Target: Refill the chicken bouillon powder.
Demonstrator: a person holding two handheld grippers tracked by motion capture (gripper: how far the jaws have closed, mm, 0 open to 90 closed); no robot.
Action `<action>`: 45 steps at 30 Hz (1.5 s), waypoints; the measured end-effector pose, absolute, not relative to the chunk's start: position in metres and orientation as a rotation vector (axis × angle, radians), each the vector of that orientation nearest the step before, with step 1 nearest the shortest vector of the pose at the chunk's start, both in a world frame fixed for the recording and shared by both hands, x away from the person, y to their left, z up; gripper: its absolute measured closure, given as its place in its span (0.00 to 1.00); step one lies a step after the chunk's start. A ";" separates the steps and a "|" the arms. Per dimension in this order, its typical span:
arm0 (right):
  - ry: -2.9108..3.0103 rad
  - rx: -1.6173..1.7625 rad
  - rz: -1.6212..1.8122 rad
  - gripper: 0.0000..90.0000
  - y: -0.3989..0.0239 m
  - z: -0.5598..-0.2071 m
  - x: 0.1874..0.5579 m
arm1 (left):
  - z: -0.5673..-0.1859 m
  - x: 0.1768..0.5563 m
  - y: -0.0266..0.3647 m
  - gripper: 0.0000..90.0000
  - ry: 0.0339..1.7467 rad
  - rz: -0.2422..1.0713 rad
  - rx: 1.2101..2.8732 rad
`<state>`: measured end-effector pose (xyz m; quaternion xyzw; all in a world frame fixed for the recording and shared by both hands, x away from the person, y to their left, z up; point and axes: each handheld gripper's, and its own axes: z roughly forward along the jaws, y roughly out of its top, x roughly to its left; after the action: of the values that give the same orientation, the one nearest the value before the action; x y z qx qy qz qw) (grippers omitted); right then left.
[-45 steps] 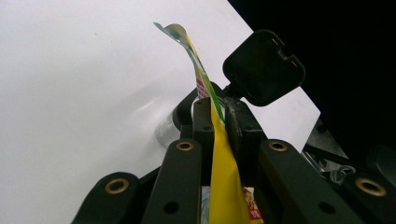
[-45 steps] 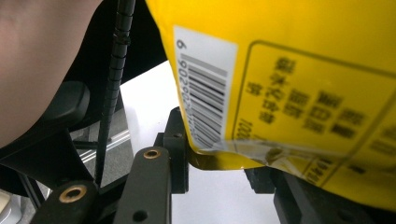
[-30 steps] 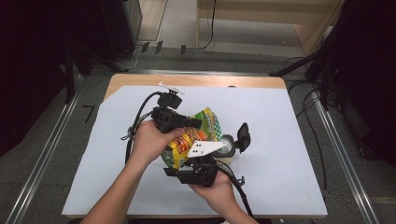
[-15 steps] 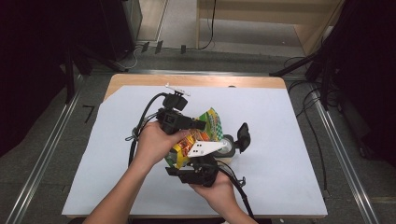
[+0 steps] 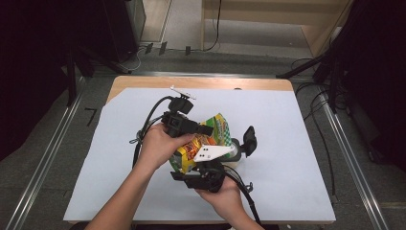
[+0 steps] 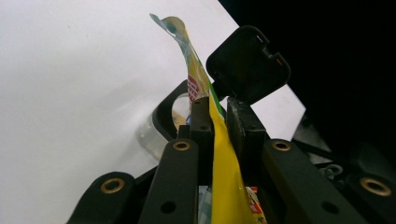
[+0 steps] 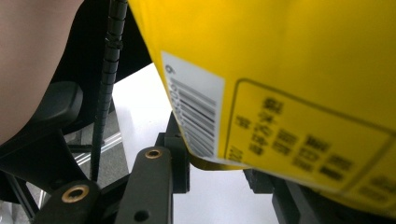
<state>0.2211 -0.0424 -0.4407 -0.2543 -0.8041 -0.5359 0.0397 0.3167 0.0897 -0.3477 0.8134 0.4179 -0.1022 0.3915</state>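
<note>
The left gripper (image 6: 217, 116) has its two jaws pressed together on the thin top edge of a yellow snack bag (image 6: 224, 168). The right gripper (image 5: 203, 172) holds the lower corner of the same bag between its jaws, beside the barcode. The bag hangs tilted between both grippers above the white table cover (image 5: 297, 143), just over a clear container (image 6: 156, 128) with its black lid (image 6: 247, 63) open.

wooden table (image 5: 143, 82) under a white sheet (image 5: 297, 143), grey floor (image 5: 62, 139), metal rails (image 5: 356, 163), dark surroundings, pale wooden furniture (image 5: 268, 9) behind
</note>
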 end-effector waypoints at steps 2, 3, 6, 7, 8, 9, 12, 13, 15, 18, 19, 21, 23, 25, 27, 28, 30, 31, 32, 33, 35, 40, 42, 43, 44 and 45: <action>-2.465 -0.776 -1.641 0.77 -0.042 -0.441 0.222 | -0.347 0.317 0.089 0.90 1.068 -0.267 2.066; -2.461 -0.776 -1.642 0.77 -0.043 -0.441 0.222 | -0.347 0.316 0.089 0.90 1.067 -0.267 2.067; -2.458 -0.779 -1.642 0.77 -0.043 -0.441 0.222 | -0.348 0.316 0.089 0.90 1.072 -0.276 2.068; -2.460 -0.779 -1.642 0.77 -0.043 -0.441 0.222 | -0.348 0.316 0.088 0.90 1.082 -0.282 2.064; -2.456 -0.780 -1.641 0.77 -0.043 -0.442 0.222 | -0.348 0.316 0.088 0.90 1.083 -0.285 2.066; -2.454 -0.780 -1.643 0.77 -0.043 -0.442 0.222 | -0.348 0.316 0.088 0.89 1.084 -0.288 2.065; -2.454 -0.779 -1.643 0.77 -0.043 -0.442 0.222 | -0.348 0.317 0.088 0.89 1.087 -0.292 2.062; -2.452 -0.778 -1.644 0.77 -0.043 -0.442 0.222 | -0.348 0.317 0.088 0.89 1.088 -0.293 2.060; -2.449 -0.774 -1.646 0.77 -0.044 -0.442 0.222 | -0.348 0.317 0.088 0.88 1.092 -0.299 2.056; -2.443 -0.774 -1.652 0.77 -0.044 -0.442 0.223 | -0.348 0.316 0.088 0.86 1.092 -0.308 2.050; -2.444 -0.774 -1.651 0.77 -0.044 -0.442 0.223 | -0.348 0.316 0.087 0.87 1.093 -0.307 2.051; -2.445 -0.775 -1.649 0.77 -0.044 -0.442 0.223 | -0.348 0.316 0.087 0.88 1.094 -0.310 2.050; -2.444 -0.777 -1.649 0.77 -0.044 -0.442 0.223 | -0.348 0.316 0.087 0.88 1.094 -0.310 2.047; -2.444 -0.776 -1.650 0.77 -0.044 -0.442 0.223 | -0.348 0.316 0.087 0.88 1.091 -0.311 2.049; -2.444 -0.777 -1.651 0.77 -0.044 -0.442 0.223 | -0.348 0.316 0.087 0.87 1.091 -0.311 2.049; -2.444 -0.778 -1.650 0.77 -0.044 -0.442 0.223 | -0.348 0.316 0.087 0.87 1.091 -0.312 2.048; -2.443 -0.779 -1.650 0.77 -0.044 -0.442 0.223 | -0.348 0.316 0.087 0.87 1.091 -0.312 2.047; -2.444 -0.779 -1.650 0.77 -0.044 -0.442 0.223 | -0.348 0.316 0.087 0.87 1.090 -0.312 2.046; -2.444 -0.779 -1.650 0.77 -0.044 -0.442 0.223 | -0.348 0.316 0.087 0.87 1.091 -0.311 2.047; -2.444 -0.779 -1.650 0.77 -0.043 -0.442 0.223 | -0.348 0.316 0.087 0.87 1.091 -0.311 2.046; -2.444 -0.777 -1.651 0.77 -0.043 -0.442 0.223 | -0.348 0.316 0.087 0.87 1.087 -0.310 2.048; -2.444 -0.775 -1.651 0.77 -0.043 -0.442 0.223 | -0.348 0.315 0.088 0.87 1.088 -0.305 2.050; -2.446 -0.774 -1.650 0.77 -0.043 -0.442 0.223 | -0.348 0.315 0.088 0.87 1.089 -0.301 2.052; -2.447 -0.774 -1.649 0.77 -0.043 -0.442 0.223 | -0.348 0.315 0.088 0.87 1.088 -0.302 2.051; -2.448 -0.773 -1.648 0.77 -0.043 -0.442 0.223 | -0.348 0.315 0.088 0.87 1.087 -0.303 2.049; -2.448 -0.774 -1.648 0.77 -0.043 -0.442 0.223 | -0.348 0.316 0.088 0.87 1.086 -0.305 2.050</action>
<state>0.2231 -0.0429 -0.4424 -0.2533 -0.8017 -0.5395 0.0455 0.3156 0.0884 -0.3481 0.8066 0.4272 -0.1201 0.3905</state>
